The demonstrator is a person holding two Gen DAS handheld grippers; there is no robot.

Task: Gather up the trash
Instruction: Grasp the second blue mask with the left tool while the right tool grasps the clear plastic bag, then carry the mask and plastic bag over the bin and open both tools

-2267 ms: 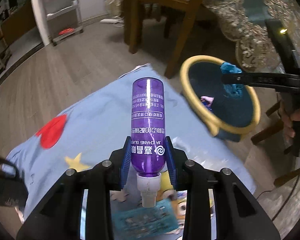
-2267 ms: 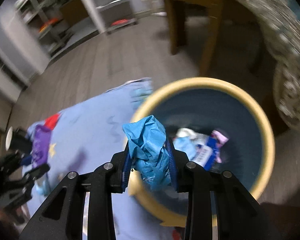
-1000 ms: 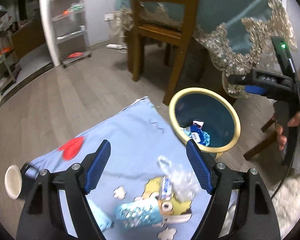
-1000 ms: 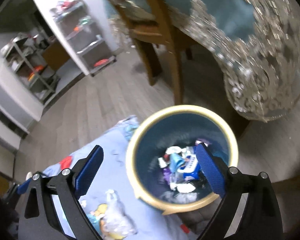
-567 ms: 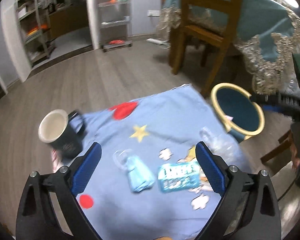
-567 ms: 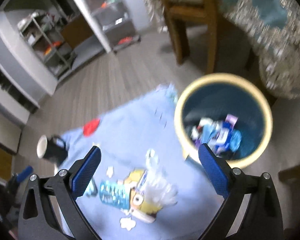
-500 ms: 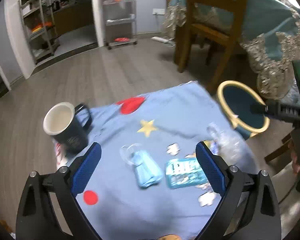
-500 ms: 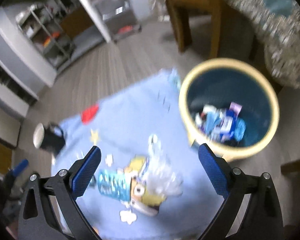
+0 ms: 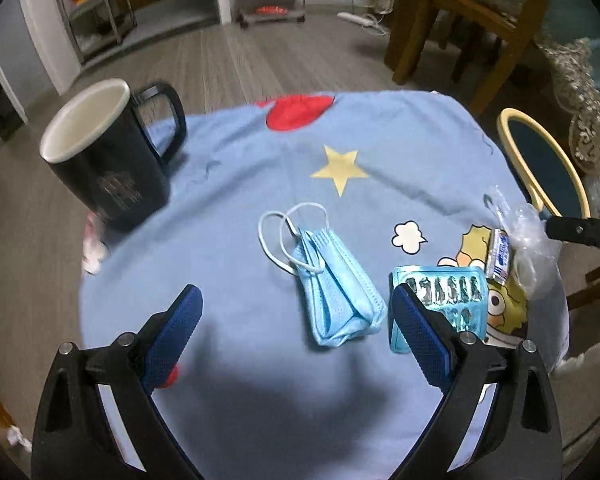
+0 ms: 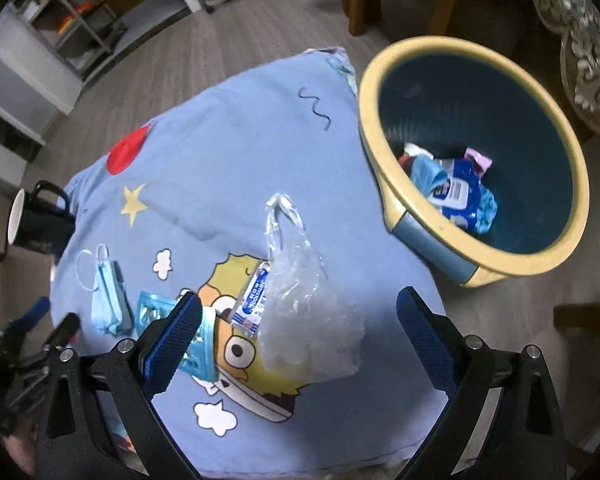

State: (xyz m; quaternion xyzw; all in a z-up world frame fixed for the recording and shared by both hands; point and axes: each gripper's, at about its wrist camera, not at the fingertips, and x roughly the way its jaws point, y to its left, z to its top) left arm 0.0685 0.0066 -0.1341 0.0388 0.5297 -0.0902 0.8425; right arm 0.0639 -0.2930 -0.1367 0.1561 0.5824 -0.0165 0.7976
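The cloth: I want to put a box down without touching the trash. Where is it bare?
Bare: the far stretch of the cloth between the red spot, the star and the bin. Crowded: the near strip, where mask, blister pack, sachet and plastic bag lie. The mug takes the left corner.

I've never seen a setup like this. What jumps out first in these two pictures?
A bright blue cartoon cloth covers the table, littered with a folded face mask, a blister pack beside it and a crumpled clear plastic bag. At the table's far right edge stands a yellow-rimmed bin already holding wrappers, and a black mug sits at the far left. Both grippers, left and right, are open and empty.
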